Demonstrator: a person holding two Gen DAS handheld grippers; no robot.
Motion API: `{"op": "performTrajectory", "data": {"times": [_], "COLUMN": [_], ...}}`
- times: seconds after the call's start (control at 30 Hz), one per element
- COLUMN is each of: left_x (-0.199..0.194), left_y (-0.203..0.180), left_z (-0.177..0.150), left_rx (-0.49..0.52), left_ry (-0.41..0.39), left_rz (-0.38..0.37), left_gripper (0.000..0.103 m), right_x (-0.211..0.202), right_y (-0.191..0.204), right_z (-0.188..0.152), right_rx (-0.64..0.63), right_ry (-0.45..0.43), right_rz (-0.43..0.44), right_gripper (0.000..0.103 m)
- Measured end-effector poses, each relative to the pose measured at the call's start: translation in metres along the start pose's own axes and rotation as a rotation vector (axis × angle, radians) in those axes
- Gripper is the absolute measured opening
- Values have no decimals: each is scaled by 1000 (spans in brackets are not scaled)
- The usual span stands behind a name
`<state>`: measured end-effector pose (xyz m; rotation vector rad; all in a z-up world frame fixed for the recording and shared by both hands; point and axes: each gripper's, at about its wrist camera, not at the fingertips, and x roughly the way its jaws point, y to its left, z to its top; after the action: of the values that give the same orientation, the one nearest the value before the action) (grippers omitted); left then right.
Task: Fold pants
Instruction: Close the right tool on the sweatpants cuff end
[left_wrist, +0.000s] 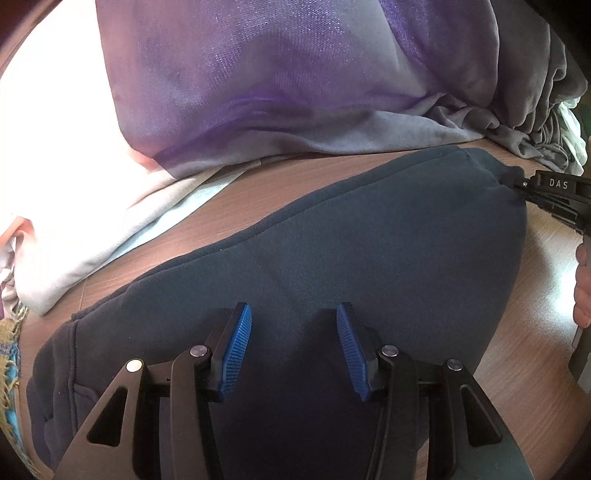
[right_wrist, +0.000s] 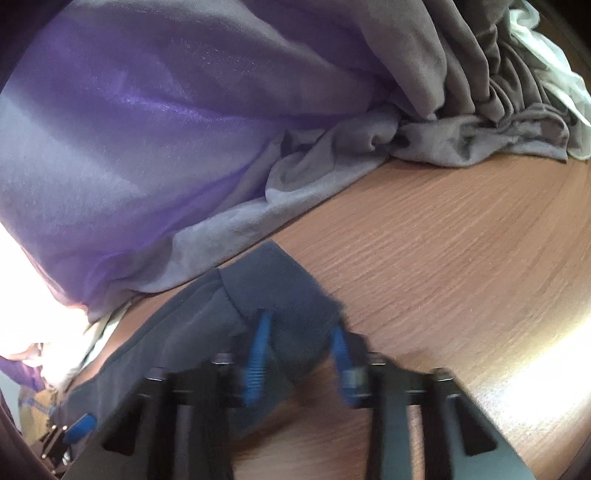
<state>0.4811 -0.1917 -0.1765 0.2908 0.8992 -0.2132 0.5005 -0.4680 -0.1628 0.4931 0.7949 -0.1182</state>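
From the left wrist we see our left gripper, jaws apart, poised over the dark pants spread on the wooden table, likely to pin or catch an edge. From the right wrist, our right gripper has its fingers apart around the cuff corner, blurred, so we judge it mid-release or mid-grasp beside the purple cloth.

Strong light enters from the left of both views, blowing the pale cloth out to plain white. A bright glare patch lies on the wooden table at lower right in the right wrist view. That view is motion-blurred, especially the right gripper. The left gripper is sharp. Fisheye bending curves the edges, and the corners go black.
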Motion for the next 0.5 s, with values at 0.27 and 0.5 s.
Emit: {"op": "performTrajectory", "data": {"times": [0.27, 0.5], "left_x": [1, 1], "left_y": [2, 1], "left_z": [-2, -2], "left_rx": [-13, -10], "left_ry": [1, -2], "left_rz": [-14, -12], "left_gripper": [49, 48], "right_x": [-17, -18], "right_y": [14, 3], "right_z": [4, -6], "right_rx": [-50, 14], "right_ry": [-44, -39], "right_rz": [1, -22], "right_gripper": [14, 50]}}
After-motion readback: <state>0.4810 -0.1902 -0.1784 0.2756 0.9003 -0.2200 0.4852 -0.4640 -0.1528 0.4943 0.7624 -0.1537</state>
